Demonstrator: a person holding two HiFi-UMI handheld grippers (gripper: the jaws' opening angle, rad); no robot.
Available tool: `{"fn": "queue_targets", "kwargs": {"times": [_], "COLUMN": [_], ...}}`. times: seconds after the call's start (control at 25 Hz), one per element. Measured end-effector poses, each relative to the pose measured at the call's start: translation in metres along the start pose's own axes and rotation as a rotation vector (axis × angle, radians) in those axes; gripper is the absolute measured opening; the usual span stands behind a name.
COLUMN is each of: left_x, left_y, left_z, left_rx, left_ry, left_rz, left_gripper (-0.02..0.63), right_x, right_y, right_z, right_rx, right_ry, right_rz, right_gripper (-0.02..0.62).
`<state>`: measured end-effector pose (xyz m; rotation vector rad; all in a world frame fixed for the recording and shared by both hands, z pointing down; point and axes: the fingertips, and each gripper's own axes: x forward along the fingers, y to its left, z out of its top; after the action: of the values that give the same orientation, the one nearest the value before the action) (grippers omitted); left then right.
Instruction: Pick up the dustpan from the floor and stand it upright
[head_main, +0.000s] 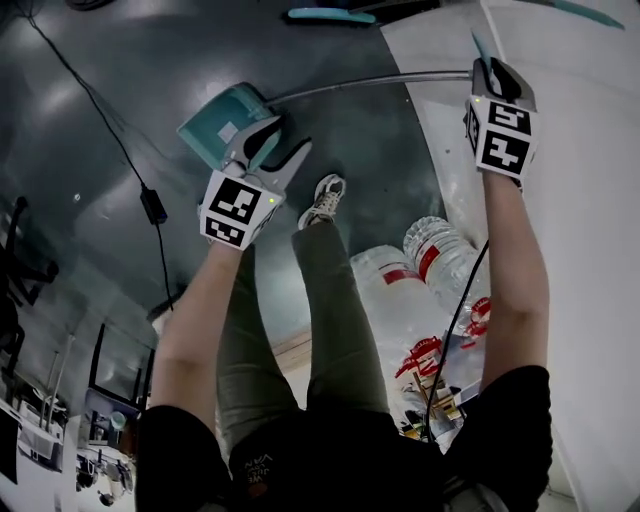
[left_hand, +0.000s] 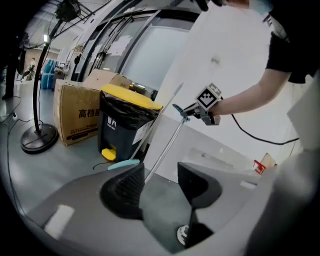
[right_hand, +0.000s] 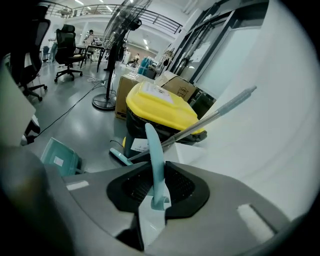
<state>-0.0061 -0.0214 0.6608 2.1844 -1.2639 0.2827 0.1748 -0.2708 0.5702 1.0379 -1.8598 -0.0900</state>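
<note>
The fingers (right_hand: 184, 188) of the right gripper (right_hand: 155, 172) are nearly together, pinched on the thin pale-teal plastic tip (right_hand: 152, 150) at the handle end of the long-handled teal plastic dustpan (head_main: 222, 125). The fingers (left_hand: 125, 190) of the left gripper (left_hand: 160, 182) stand well apart and hold nothing. The slim silver metal shaft (head_main: 370, 83) runs right down to the inner face of one of them, but whether it rests there is hard to tell from that view. The dustpan spans the space in front of the person with its shaft roughly level. Its scoop sits just beyond the left gripper and appears to be clear of the glossy dark grey floor (head_main: 100, 100). The main risk, as I judge it, is that the only firm hold is on a narrow, smooth strip at the far end from the weight. The scoop could lever the tip round between the pads or pull it out, and the pan would drop. With the left fingers unclosed, nothing steadies the heavy end, so it may swing into the person's olive-trousered leg (head_main: 330, 300) or the shrink-wrapped pack of clear plastic water bottles (head_main: 430, 265) close by. Set down carelessly, the shaft could also topple if the scoop does not land flat. The dustpan itself has a boxy teal scoop bearing a small pale label, a thin bright shaft that bows slightly, and a flat, blade-like tip with a small hook at its end.
</note>
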Motion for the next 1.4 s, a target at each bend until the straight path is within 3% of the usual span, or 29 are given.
{"fn": "queue_targets", "kwargs": {"times": [0.68,1.4], "left_x": [-0.035,-0.058], "left_y": [-0.018,-0.012], "left_z": [0.066,0.073], "left_rx": [0.025,0.008], "left_ry": [-0.132,-0.153], "left_rz": [0.001,0.023], "left_gripper": [0.227,0.227], "right_x": [-0.035,-0.053], "right_y": [-0.074,-0.109], "right_z": [0.046,0.068], "right_rx": [-0.123,-0.235], "right_ry": [-0.029,-0.036], "right_rz": [-0.136,-0.241], "right_gripper": [0.074,0.087]}}
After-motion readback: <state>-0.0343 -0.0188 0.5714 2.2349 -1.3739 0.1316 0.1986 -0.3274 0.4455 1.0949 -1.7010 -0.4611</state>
